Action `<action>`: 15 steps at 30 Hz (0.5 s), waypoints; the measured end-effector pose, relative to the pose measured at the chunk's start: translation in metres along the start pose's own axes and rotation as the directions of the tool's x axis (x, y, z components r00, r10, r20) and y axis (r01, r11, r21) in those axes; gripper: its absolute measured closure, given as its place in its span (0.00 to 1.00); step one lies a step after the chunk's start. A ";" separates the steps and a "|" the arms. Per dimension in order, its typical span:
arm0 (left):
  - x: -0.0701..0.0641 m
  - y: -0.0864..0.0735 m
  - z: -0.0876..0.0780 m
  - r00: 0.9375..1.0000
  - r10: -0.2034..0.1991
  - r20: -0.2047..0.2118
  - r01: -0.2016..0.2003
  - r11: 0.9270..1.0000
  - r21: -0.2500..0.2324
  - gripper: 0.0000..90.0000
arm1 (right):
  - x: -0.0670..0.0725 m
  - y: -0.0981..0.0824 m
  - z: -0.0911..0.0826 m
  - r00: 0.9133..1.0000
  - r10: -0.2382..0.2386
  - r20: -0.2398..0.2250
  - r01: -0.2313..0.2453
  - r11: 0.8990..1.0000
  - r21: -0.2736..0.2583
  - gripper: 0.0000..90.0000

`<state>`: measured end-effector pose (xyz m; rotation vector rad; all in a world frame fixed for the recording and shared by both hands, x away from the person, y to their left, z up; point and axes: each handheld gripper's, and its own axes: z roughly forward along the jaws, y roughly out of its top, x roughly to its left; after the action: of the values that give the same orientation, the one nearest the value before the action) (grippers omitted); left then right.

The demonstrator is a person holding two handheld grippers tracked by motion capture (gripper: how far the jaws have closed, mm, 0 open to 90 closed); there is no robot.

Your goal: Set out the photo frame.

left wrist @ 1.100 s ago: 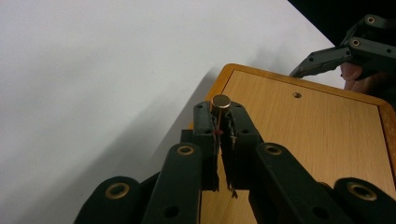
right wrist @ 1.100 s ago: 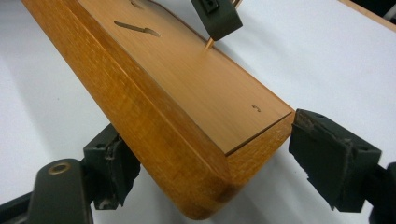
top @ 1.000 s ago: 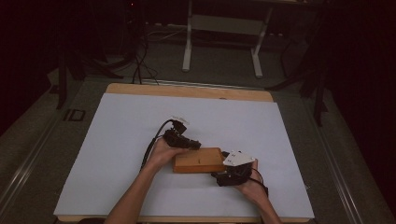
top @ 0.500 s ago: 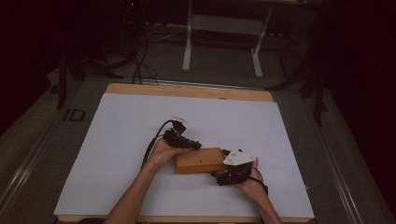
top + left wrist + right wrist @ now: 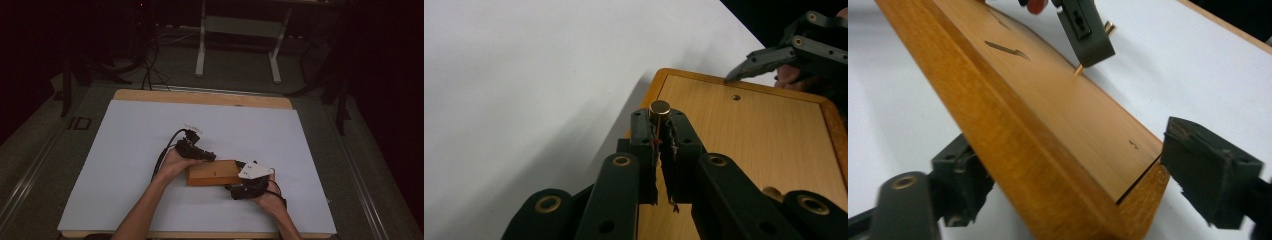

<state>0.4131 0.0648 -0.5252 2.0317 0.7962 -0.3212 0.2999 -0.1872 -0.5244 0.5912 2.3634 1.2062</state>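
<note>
A flat wooden box (image 5: pixel 212 172) lies on the white sheet near the table's front. My left gripper (image 5: pixel 206 156) hovers over the box's left end (image 5: pixel 749 135), shut on a small brass pin (image 5: pixel 660 107) whose head sticks out past the fingertips. In the right gripper view the pin's tip (image 5: pixel 1079 70) touches the box top (image 5: pixel 1048 115). My right gripper (image 5: pixel 245 187) straddles the box's right end; its jaws have just been closing with the box between them, and both pads (image 5: pixel 1198 165) press on its sides. The right gripper (image 5: pixel 784 55) also appears beyond the box.
The white sheet (image 5: pixel 125 150) covers most of the table; a strip of bare wood (image 5: pixel 200 96) runs along the far edge. The box top has a small hole (image 5: pixel 736 97) and a brass knob (image 5: pixel 769 192). A white stand (image 5: pixel 240 30) and cables (image 5: pixel 150 65) lie on the floor behind.
</note>
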 end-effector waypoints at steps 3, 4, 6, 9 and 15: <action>-0.001 0.000 0.000 1.000 0.007 -0.002 -0.007 1.000 -0.002 0.89 | -0.002 0.001 -0.001 1.000 0.022 -0.009 -0.022 1.000 -0.013 0.23; -0.002 0.000 0.000 1.000 0.009 -0.004 -0.009 1.000 -0.003 0.87 | -0.002 0.001 -0.001 1.000 0.024 -0.009 -0.024 1.000 -0.016 0.23; -0.003 0.000 0.000 1.000 0.021 -0.012 -0.021 1.000 -0.004 0.82 | -0.003 0.001 -0.001 1.000 0.029 -0.009 -0.030 0.999 -0.018 0.25; -0.005 0.000 -0.002 0.999 0.038 -0.035 -0.038 0.999 -0.016 0.77 | -0.005 0.002 -0.002 0.999 0.041 -0.010 -0.042 0.999 -0.028 0.28; -0.006 -0.003 -0.012 0.997 0.039 -0.061 -0.042 0.998 -0.052 0.73 | -0.006 0.002 -0.003 0.999 0.052 -0.012 -0.052 0.998 -0.032 0.29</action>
<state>0.4053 0.0730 -0.5179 2.0128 0.7916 -0.2146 0.3034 -0.1911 -0.5203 0.6403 2.3465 1.2707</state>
